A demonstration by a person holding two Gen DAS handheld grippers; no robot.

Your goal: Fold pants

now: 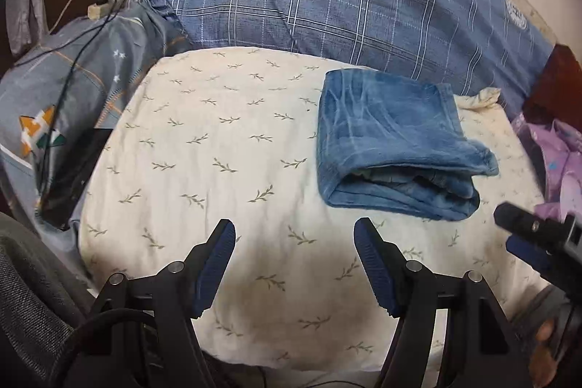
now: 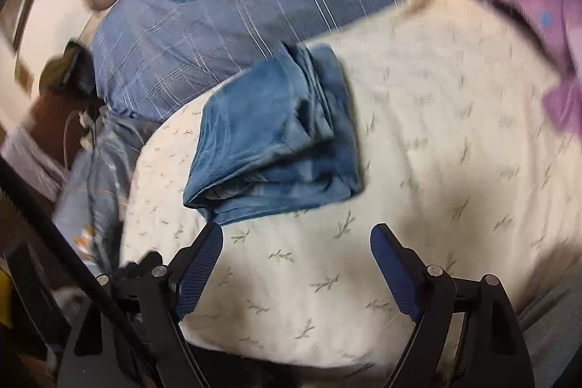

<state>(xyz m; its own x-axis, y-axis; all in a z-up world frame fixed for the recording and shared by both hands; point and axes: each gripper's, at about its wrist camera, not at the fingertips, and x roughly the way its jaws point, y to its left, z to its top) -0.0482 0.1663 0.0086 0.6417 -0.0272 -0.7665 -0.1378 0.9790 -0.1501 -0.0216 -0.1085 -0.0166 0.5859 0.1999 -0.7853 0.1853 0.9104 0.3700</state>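
Soft matt denim pants (image 1: 393, 140) on printed cotton sheet (image 1: 218, 170)

Both views are fisheye, so straight lines bow and the corners fall into black. Soft, even indoor light falls on the cream sheet (image 1: 218, 140) with no glare. In the left wrist view everything is sharp; the left gripper (image 1: 294, 231) casts a faint grey shadow on the sheet just ahead of its fingers. The right wrist view is smeared by motion blur, worst toward the top and right edges, where the plaid blanket (image 2: 254, 6) streaks; a soft shadow lies beside the folded pants (image 2: 269, 140).
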